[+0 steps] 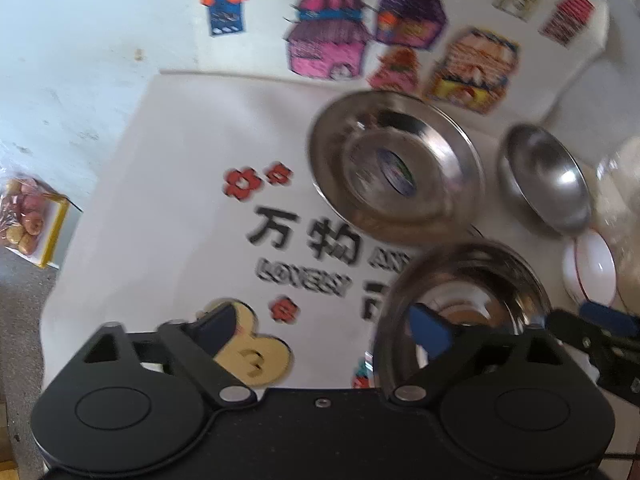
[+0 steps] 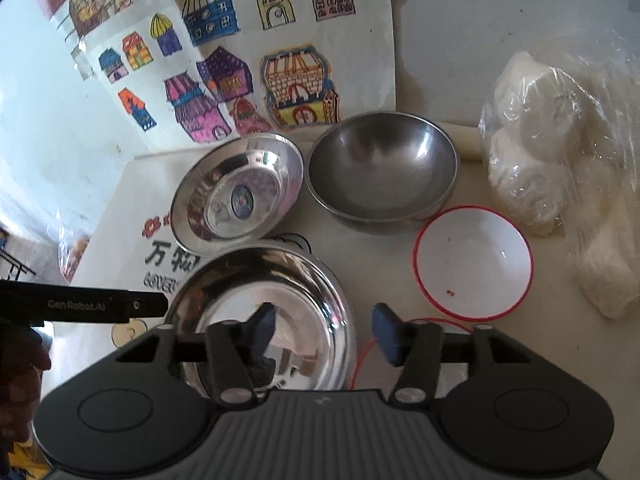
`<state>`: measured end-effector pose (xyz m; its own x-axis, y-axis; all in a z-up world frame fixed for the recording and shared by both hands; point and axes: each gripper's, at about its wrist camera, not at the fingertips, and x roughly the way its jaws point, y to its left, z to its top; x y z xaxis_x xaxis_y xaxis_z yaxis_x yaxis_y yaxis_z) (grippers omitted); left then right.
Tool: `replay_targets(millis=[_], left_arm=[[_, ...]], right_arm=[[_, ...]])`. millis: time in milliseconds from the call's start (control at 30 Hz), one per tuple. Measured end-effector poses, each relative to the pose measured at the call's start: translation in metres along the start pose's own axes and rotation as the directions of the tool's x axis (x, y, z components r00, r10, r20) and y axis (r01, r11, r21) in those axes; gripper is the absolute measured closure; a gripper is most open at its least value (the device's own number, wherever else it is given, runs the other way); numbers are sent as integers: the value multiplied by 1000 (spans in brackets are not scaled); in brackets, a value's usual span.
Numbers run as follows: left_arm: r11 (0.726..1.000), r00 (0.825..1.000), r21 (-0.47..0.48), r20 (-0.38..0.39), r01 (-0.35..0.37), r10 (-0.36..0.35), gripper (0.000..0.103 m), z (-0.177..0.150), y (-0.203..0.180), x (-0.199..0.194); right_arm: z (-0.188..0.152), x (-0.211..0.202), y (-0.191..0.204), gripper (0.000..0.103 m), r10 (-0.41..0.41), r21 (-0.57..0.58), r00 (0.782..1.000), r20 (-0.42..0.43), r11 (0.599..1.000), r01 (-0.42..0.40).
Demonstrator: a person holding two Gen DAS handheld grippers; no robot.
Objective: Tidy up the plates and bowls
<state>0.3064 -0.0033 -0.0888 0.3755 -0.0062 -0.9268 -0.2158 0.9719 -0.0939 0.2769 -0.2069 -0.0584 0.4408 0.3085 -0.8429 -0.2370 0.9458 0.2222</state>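
A shiny steel plate (image 2: pixel 280 280) lies nearest on the table. My right gripper (image 2: pixel 323 334) is open, with the plate's right rim between its blue fingers and no pad pressing on it. My left gripper (image 1: pixel 323 330) stands wide open at the same plate's (image 1: pixel 480 280) left rim, one finger inside it and the other out over the mat. Behind it a second steel plate (image 2: pixel 236 196) with a sticker in its middle lies tilted. To the right are a dull steel bowl (image 2: pixel 384 172) and a white bowl with a red rim (image 2: pixel 474 260).
A clear bag of white buns (image 2: pixel 540 140) fills the right side of the table. Another red rim (image 2: pixel 368 356) shows under my right gripper. A white printed mat (image 1: pixel 180 160) covers the table's left part. Drawings of houses (image 2: pixel 224 80) hang behind. A bag of fruit (image 1: pixel 24 216) sits lower left.
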Motion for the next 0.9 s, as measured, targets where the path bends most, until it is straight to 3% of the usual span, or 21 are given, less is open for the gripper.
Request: replay_targets(millis=[33,100,233,467,667,900], left_arm=[[1000,1000,-5,9,2,-2,4,3,4,0],[1000,999,-9,28,17,-17,3,12,14,1],[998,995,-13,82,65,-64,1,32,32,1],[992,987,15,106,123,-124,1,70,53,17],[979,971,139,166,151,-173,1,95,58,35],[964,971,185,111,189,-211,1,116,53,62]], right_arm=[[1,1,2,32,1,10,1000,4,1000,-1],[2,2,6,14,5,32,1000,14,999,-5],[4,4,12,0,27,76,998,48,997,-31],[11,13,23,0,30,155,996,85,987,-43],[18,28,36,0,33,211,996,80,976,-49],[30,41,47,0,18,212,995,96,976,-38]])
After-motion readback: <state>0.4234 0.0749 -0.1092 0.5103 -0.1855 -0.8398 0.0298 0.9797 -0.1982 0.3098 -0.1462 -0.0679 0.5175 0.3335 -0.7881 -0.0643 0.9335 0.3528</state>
